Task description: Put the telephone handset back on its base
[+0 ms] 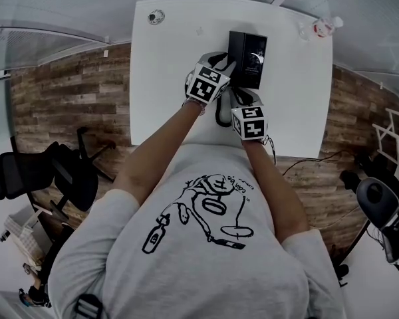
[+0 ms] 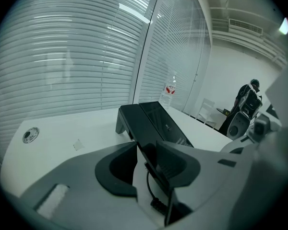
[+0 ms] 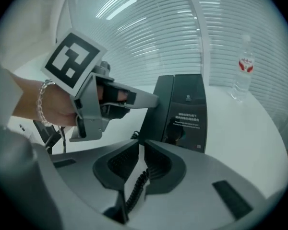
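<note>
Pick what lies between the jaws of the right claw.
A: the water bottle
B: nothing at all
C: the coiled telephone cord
C: in the right gripper view the coiled telephone cord runs up through the narrow gap of the right claw, while the water bottle stands far off on the table.

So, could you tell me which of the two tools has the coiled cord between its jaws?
The right tool: the coiled cord runs through its narrow jaw gap. The left tool grips the black handset instead.
</note>
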